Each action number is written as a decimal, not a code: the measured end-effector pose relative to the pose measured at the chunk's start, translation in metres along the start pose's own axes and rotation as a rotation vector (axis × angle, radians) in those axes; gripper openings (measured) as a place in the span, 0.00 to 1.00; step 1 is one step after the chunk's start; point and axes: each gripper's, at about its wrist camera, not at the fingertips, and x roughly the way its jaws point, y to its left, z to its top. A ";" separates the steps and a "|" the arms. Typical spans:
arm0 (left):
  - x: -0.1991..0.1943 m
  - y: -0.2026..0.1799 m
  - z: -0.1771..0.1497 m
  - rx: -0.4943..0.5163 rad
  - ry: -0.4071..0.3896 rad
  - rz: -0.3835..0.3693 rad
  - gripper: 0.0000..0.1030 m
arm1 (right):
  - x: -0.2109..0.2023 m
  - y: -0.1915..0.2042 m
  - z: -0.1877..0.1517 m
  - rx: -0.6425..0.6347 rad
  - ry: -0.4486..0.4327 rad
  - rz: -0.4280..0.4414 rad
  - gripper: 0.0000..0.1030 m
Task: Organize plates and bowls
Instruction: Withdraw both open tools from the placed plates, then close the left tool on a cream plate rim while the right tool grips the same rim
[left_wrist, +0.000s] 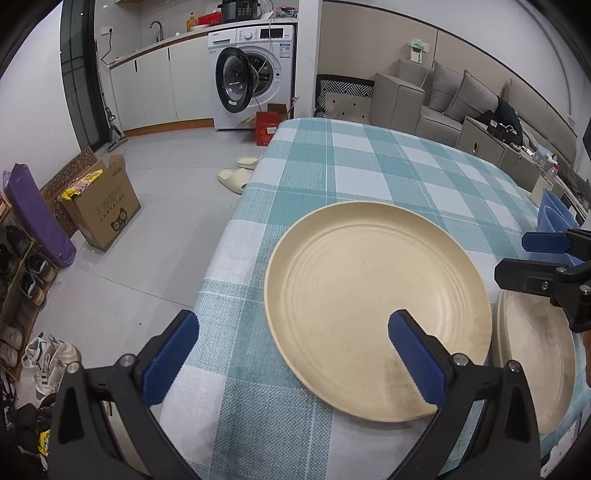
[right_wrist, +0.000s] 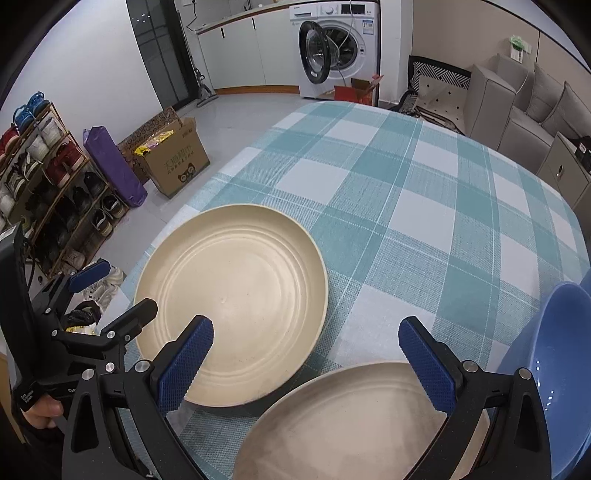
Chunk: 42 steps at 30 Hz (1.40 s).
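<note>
Stacking comes next, we judge: both the left gripper (left_wrist: 293, 354) and right gripper (right_wrist: 306, 360) hang with jaws wide open, gripping nothing. We should pinch the cream plate (left_wrist: 376, 306) by its rim nearest the table's left edge, lift it level, and set it on the second plate (right_wrist: 354, 424).

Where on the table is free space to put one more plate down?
The checked cloth beyond the first cream plate is bare up to the far edge. The near side is crowded: the second cream plate lies close beside the first, with the blue bowl at its right.
</note>
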 end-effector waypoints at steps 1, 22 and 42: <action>0.002 0.001 -0.001 -0.002 0.005 -0.001 1.00 | 0.003 -0.001 0.000 0.004 0.008 0.005 0.99; 0.027 0.014 -0.008 -0.051 0.057 -0.008 1.00 | 0.057 -0.003 0.001 0.031 0.127 0.048 0.99; 0.033 0.015 -0.011 -0.053 0.074 -0.050 0.76 | 0.058 -0.002 -0.001 0.025 0.122 0.064 0.79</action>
